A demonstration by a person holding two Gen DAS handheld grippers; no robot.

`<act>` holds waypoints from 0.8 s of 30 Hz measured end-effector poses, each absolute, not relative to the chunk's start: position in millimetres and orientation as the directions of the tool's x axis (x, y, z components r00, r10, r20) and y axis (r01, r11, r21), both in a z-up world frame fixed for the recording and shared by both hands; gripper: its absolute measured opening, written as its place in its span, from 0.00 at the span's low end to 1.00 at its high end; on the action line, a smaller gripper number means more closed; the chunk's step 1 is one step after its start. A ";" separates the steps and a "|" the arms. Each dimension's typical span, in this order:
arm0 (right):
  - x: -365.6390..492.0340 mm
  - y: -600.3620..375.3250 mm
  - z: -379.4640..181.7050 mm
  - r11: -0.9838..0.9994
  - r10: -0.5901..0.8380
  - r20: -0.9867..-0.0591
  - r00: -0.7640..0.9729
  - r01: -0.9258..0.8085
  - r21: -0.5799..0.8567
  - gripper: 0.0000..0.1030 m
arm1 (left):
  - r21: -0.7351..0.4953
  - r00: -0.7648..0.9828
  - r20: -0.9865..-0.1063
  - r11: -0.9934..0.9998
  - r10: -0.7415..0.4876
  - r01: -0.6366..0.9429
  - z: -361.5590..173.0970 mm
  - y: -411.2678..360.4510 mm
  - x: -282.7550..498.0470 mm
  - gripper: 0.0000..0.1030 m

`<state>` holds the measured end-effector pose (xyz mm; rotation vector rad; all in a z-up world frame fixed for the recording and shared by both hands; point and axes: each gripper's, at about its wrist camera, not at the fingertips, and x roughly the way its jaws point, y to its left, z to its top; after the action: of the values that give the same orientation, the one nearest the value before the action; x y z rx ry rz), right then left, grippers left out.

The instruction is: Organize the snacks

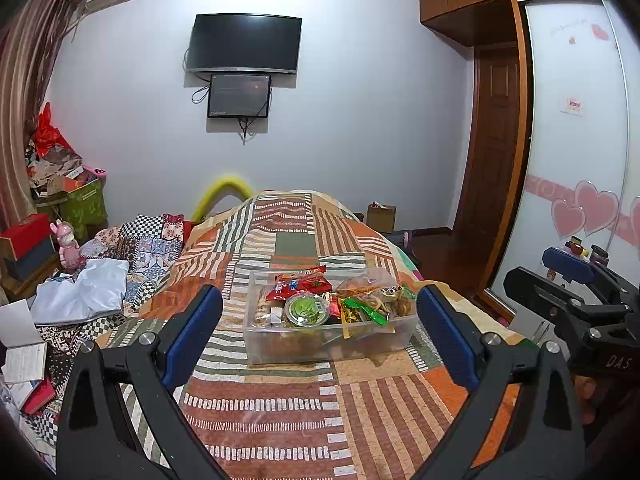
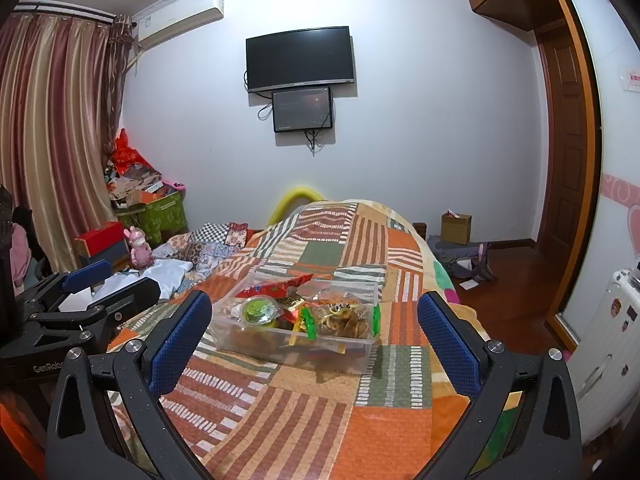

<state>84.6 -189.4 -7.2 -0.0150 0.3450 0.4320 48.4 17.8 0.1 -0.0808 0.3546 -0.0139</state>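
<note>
Patchwork cloth in orange, brown, green and white stripes covers the bed [image 1: 280,412], which fills the lower middle of both views. In the left wrist view, the far left edge holds striped curtains [image 1: 24,92], and below them a heap of boxes and bags [image 1: 60,176], a pink toy figure [image 1: 69,245] and white cloth [image 1: 86,292] on a checkered quilt. Moving right, the left claw [image 1: 320,332] frames the lower centre, its blue-padded fingers [image 1: 192,336] spread wide apart with nothing between them but the bedcover. Just above that gap, in the centre of the frame, a clear plastic box [image 1: 320,344] sits on the bed, filled with snacks: a red packet [image 1: 300,284] on top, a round green-lidded cup [image 1: 307,309] beneath it, and a clear bag of brown pieces [image 1: 380,296] on the right side of the box. On the wall above hang a dark television [image 1: 245,43] and a smaller screen [image 1: 239,96] under it. At the right edge, the right claw [image 1: 568,276] shows from the side before a wardrobe door [image 1: 576,152] with pink hearts.

In the right wrist view, the left claw [image 2: 92,284] appears at the left edge. The right claw [image 2: 316,340] fills the lower centre, its pads well apart and holding nothing. The clear plastic box [image 2: 256,340] lies between them, slightly left of centre. A cardboard box [image 2: 456,228] stands on the floor at right.
</note>
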 end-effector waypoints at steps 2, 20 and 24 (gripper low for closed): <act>84.7 -189.5 -7.2 0.908 0.409 -0.331 0.850 -0.414 0.060 1.00 | -0.085 0.938 -0.346 0.996 -0.030 0.001 0.2 18.1 48.5 0.96; 85.3 -188.8 -4.8 0.909 0.409 -0.328 0.852 -0.413 0.061 1.00 | -0.090 0.939 -0.342 0.996 -0.043 0.013 1.2 17.0 47.8 0.96; 85.3 -188.6 -4.8 0.909 0.410 -0.328 0.851 -0.413 0.063 1.00 | -0.097 0.936 -0.347 0.995 -0.050 0.018 0.0 17.2 47.9 0.98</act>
<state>85.3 -188.6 -4.8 -0.0103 0.3433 0.4330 47.9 17.2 0.0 -0.0929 0.3569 -0.0349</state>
